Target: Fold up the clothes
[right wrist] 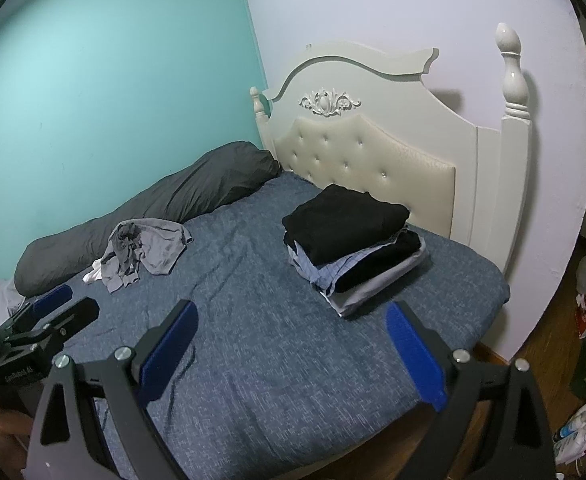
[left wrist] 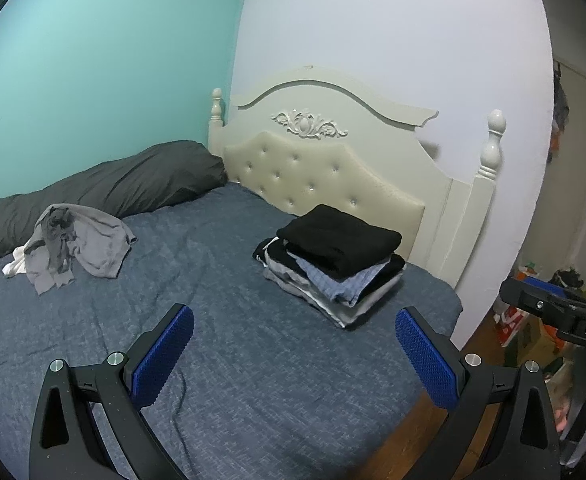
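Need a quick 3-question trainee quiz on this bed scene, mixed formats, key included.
1. True or false: the left gripper and right gripper both hold cloth.
2. What lies on top of the folded stack? A) black garment B) white towel C) grey shirt
3. Fill in: the crumpled grey clothes lie near the dark ____ along the teal wall.

Key: 1 false, both are open and empty; 2 A; 3 pillow.

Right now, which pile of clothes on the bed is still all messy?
The grey heap beside the dark pillow is messy and crumpled. The other pile, the stack near the headboard, is neatly folded with a black piece on top.
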### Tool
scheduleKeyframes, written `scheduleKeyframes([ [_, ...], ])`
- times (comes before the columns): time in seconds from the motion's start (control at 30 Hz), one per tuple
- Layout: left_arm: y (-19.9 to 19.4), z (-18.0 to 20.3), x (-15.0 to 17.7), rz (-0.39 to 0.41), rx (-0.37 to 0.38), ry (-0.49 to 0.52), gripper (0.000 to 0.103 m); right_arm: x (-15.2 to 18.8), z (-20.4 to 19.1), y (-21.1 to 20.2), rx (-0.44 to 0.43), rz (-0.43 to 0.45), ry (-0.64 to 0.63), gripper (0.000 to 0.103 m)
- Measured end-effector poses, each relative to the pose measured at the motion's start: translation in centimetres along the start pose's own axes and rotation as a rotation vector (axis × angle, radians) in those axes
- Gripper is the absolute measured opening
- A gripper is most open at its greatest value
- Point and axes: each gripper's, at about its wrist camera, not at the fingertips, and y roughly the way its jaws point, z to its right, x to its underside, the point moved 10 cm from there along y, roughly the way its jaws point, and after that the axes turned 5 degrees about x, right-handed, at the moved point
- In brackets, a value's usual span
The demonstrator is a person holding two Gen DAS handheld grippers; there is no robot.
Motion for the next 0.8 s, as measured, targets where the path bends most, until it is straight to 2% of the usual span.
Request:
scheduleKeyframes([
  [0.8, 0.3, -0.53, 0.55, -0.018, -0.017, -0.001, 0.103, 0.69, -0.21, 0.42, 0.003, -0.01, -0.006, 0.096],
])
